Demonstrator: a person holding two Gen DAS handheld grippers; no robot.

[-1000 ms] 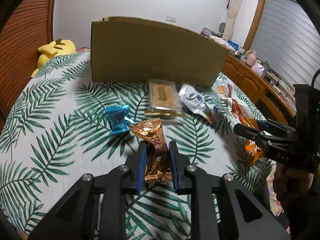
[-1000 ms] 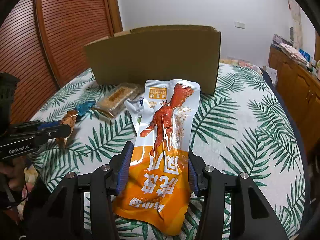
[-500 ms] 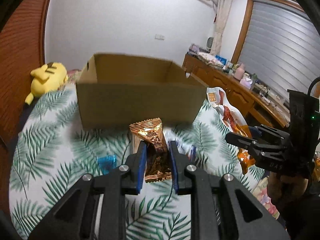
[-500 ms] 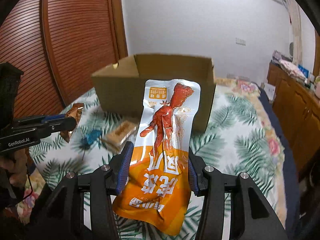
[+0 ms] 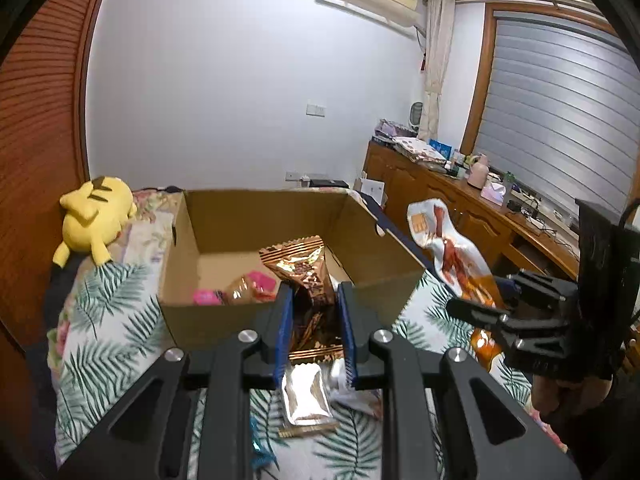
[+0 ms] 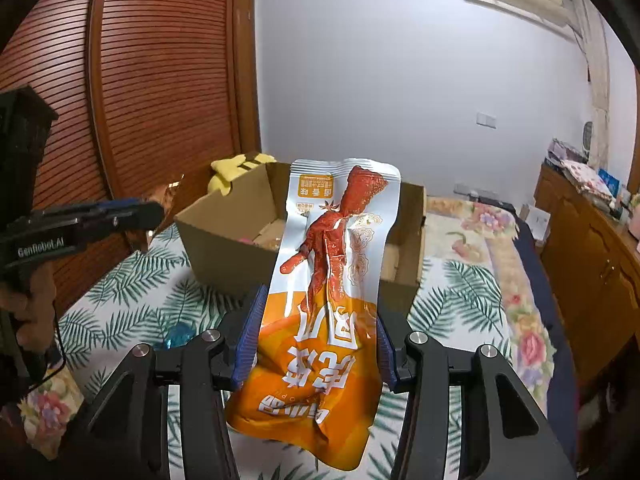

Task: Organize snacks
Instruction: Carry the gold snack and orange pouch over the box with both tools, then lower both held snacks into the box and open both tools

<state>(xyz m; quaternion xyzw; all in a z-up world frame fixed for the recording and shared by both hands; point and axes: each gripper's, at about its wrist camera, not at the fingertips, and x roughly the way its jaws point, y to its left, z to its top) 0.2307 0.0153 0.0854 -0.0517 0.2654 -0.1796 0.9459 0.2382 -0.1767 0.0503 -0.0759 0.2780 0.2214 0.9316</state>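
My left gripper (image 5: 314, 300) is shut on a brown foil snack packet (image 5: 304, 268) and holds it just in front of the near wall of an open cardboard box (image 5: 208, 316). Pink and tan snacks (image 5: 240, 290) lie inside the box. My right gripper (image 6: 318, 320) is shut on a tall orange and white chicken-foot pouch (image 6: 332, 280), held up before the box (image 6: 224, 252). That pouch (image 5: 452, 256) and the right gripper (image 5: 480, 316) show to the right in the left wrist view. The left gripper (image 6: 148, 210) shows at the left of the right wrist view.
The box stands on a bed with a palm-leaf cover (image 5: 104, 344). A silver packet (image 5: 306, 400) and a blue wrapper (image 6: 178, 336) lie on the cover below the grippers. A yellow plush toy (image 5: 94, 216) lies at the back left. A wooden dresser (image 5: 460, 200) runs along the right.
Both grippers have risen with their packets and moved towards the box, so its open inside now shows. The loose snacks on the cover have dropped below view.
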